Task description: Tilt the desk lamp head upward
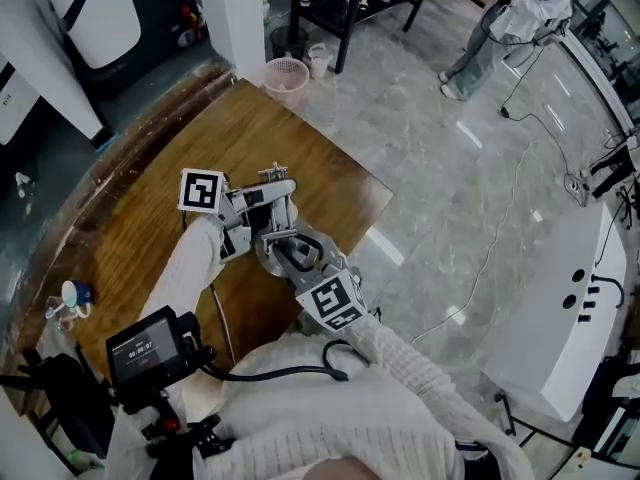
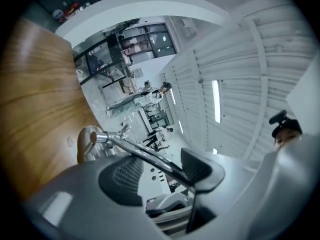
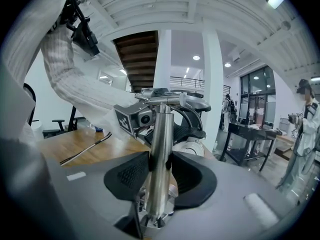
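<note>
I have bare wood on the table (image 1: 130, 218) left of and beyond the lamp (image 1: 268, 258) — room to come in there. At the lamp it is crowded: the right gripper (image 1: 290, 258) clamps the pole (image 3: 161, 149), and the left gripper (image 1: 272, 200) straddles its arm. A cable (image 1: 220, 323) lies nearer me.
</note>
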Tool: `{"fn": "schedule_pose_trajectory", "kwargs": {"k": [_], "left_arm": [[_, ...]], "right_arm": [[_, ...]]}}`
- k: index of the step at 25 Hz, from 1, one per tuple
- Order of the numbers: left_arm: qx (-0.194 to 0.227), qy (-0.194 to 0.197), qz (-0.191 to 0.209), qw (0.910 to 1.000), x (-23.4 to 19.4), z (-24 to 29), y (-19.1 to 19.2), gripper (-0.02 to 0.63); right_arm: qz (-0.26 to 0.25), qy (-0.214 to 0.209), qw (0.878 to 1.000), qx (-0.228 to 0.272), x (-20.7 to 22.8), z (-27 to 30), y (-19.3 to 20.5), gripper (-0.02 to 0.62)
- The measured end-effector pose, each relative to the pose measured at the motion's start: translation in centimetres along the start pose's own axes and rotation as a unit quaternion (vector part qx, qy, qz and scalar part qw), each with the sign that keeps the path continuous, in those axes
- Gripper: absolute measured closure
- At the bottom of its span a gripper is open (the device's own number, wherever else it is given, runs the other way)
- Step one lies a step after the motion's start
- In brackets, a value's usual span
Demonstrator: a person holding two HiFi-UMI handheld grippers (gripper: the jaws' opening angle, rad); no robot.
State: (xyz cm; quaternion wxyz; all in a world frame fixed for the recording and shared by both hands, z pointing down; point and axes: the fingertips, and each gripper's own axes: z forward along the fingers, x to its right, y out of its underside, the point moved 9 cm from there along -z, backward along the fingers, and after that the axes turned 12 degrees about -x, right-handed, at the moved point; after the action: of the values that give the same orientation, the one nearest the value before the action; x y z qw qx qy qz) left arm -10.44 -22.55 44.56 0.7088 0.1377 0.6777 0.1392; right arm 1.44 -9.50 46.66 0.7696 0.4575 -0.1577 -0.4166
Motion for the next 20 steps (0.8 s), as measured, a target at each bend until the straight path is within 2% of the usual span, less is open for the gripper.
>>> {"fn": "schedule_pose_trajectory", "kwargs": {"k": [3, 5, 7, 9, 14, 16, 20], "left_arm": [[0.02, -0.015, 0.041, 0.9989, 0.6, -0.5, -0.3, 0.379], [0.03, -0.039, 0.104, 0.9934, 1.6, -0.8, -1.0, 0.384], [0.035, -0.072, 0.183, 0.9798, 2.9, -1.1, -1.9, 0.398], [0.036, -0.091, 0.243, 0.9651, 4.2, -0.9, -2.3, 0.407], [0.036, -0.109, 0.323, 0.9394, 5.9, -0.7, -2.2, 0.409], [0.037, -0.118, 0.36, 0.9245, 6.7, -0.6, -2.2, 0.409], [0.037, -0.131, 0.437, 0.8892, 8.1, -0.5, -1.9, 0.411]], "right_arm": [[0.01, -0.001, 1.0, -0.003, 0.2, 0.2, 0.0, 0.463], [0.013, -0.001, 1.0, -0.005, 0.4, 0.4, 0.0, 0.463], [0.02, -0.002, 1.0, -0.008, 0.6, 0.6, 0.2, 0.463], [0.03, -0.002, 0.999, -0.011, 0.9, 0.6, 0.3, 0.463], [0.036, 0.0, 0.999, -0.011, 1.1, 0.6, 0.4, 0.465], [0.041, -0.001, 0.999, -0.012, 1.2, 0.7, 0.5, 0.465], [0.046, 0.001, 0.999, -0.01, 1.3, 1.0, 0.5, 0.465]]}}
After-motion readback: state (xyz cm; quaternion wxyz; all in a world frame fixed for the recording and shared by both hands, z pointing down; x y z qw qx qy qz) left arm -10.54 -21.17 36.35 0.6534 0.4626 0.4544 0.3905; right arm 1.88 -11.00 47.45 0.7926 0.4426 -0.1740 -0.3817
